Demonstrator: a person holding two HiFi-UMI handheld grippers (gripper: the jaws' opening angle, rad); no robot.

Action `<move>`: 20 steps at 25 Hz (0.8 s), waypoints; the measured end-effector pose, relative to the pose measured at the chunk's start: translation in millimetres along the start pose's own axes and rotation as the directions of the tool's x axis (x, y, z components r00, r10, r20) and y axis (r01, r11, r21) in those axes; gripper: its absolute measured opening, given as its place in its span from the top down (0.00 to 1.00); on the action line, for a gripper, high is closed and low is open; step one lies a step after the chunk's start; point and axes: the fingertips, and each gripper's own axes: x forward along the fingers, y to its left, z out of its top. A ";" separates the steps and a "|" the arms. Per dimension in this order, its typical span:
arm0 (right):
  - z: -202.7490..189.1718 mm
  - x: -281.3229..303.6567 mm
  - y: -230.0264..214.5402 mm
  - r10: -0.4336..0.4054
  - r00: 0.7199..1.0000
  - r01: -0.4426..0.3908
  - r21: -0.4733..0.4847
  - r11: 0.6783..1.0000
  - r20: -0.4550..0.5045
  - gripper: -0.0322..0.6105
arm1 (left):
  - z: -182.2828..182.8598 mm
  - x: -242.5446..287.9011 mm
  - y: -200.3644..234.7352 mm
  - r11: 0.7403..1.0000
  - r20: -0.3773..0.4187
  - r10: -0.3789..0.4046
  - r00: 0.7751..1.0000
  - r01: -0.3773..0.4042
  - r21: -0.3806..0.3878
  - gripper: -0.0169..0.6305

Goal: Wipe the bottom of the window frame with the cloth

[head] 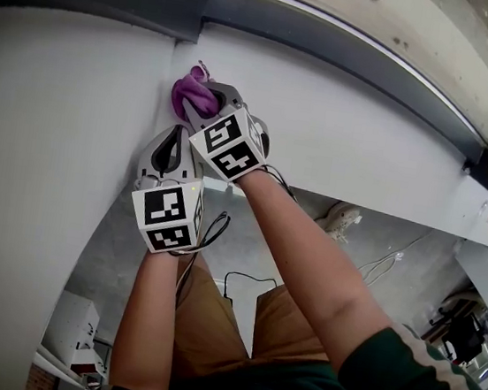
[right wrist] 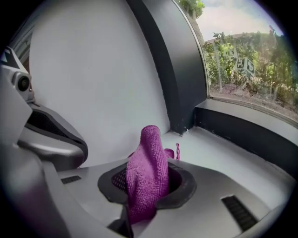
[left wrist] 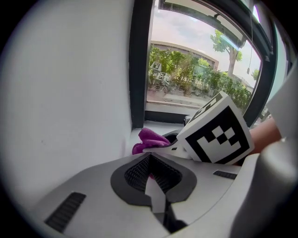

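A purple cloth [head: 193, 94] is bunched at the left end of the white sill [head: 341, 131], in the corner below the dark window frame [head: 335, 41]. My right gripper [head: 212, 110] is shut on it. In the right gripper view the cloth [right wrist: 148, 172] stands up from between the jaws of the right gripper [right wrist: 146, 186], just short of the frame's bottom rail [right wrist: 247, 132]. My left gripper [head: 171, 149] sits right behind and left of the right one, against the side wall. Its jaws [left wrist: 151, 174] are shut with nothing held, and the cloth [left wrist: 150, 138] lies just beyond them.
A white side wall [head: 58, 121] closes the sill on the left. Below the sill are a grey floor, a power strip [head: 341, 218] with cables, and white boxes [head: 74, 337]. The right gripper's marker cube [left wrist: 216, 135] fills the space right of the left gripper.
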 end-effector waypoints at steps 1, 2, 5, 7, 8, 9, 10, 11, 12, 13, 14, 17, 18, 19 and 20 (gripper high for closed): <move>2.5 1.0 -4.1 -0.007 1.000 0.007 -0.012 1.000 0.000 0.80 | 5.9 2.7 0.2 1.000 0.009 0.000 1.000 0.000 0.002 0.96; 4.8 1.9 -7.9 -0.013 1.000 0.012 -0.032 0.999 -0.003 0.80 | 11.7 5.1 0.5 1.000 0.018 -0.001 1.000 0.001 0.003 0.96; 9.4 3.2 -21.0 -0.029 0.999 0.028 -0.095 0.995 -0.017 0.80 | 29.2 10.3 0.7 1.000 0.052 -0.013 0.999 0.012 0.012 0.96; 12.8 2.7 -30.1 -0.046 0.999 0.044 -0.102 0.994 -0.018 0.80 | 37.7 12.3 1.9 0.999 0.068 -0.021 0.997 0.019 0.031 0.96; 14.3 2.3 -33.2 -0.053 0.998 0.050 -0.108 0.993 -0.018 0.80 | 39.9 13.1 2.8 0.999 0.071 -0.023 0.997 0.020 0.038 0.96; 15.1 1.9 -35.2 -0.057 0.998 0.054 -0.117 0.992 -0.019 0.80 | 40.8 13.8 3.2 0.999 0.070 -0.027 0.997 0.024 0.042 0.96; 15.2 1.5 -36.6 -0.059 0.998 0.056 -0.127 0.990 -0.020 0.80 | 40.8 14.3 2.8 0.999 0.066 -0.033 0.997 0.030 0.045 0.96; 15.1 1.0 -38.4 -0.065 0.998 0.061 -0.134 0.989 -0.022 0.80 | 40.6 14.4 1.9 0.998 0.063 -0.041 0.997 0.038 0.047 0.96; 15.0 0.2 -40.9 -0.074 0.997 0.070 -0.136 0.988 -0.022 0.80 | 40.7 14.3 0.7 0.998 0.063 -0.050 0.997 0.046 0.050 0.96; 15.4 -0.6 -43.7 -0.085 0.996 0.081 -0.133 0.988 -0.022 0.80 | 41.1 14.2 -0.3 0.997 0.063 -0.056 0.996 0.052 0.054 0.96; 16.0 -1.3 -45.6 -0.093 0.995 0.089 -0.129 0.988 -0.021 0.80 | 41.6 14.5 -1.0 0.997 0.064 -0.059 0.996 0.056 0.060 0.96; 16.4 -2.7 -45.1 -0.096 0.995 0.093 -0.124 0.988 -0.018 0.80 | 41.4 16.2 -1.5 0.996 0.059 -0.062 0.996 0.058 0.070 0.96; 15.8 -3.6 -44.7 -0.095 0.995 0.092 -0.122 0.988 -0.016 0.80 | 41.1 16.7 -2.0 0.996 0.057 -0.065 0.996 0.061 0.072 0.96; 15.0 -4.7 -44.7 -0.094 0.995 0.092 -0.120 0.989 -0.015 0.80 | 41.0 17.2 -2.9 0.995 0.055 -0.068 0.996 0.064 0.073 0.96; 13.8 -6.1 -45.2 -0.094 0.996 0.091 -0.119 0.989 -0.014 0.80 | 41.1 17.7 -4.2 0.995 0.054 -0.072 0.996 0.068 0.077 0.96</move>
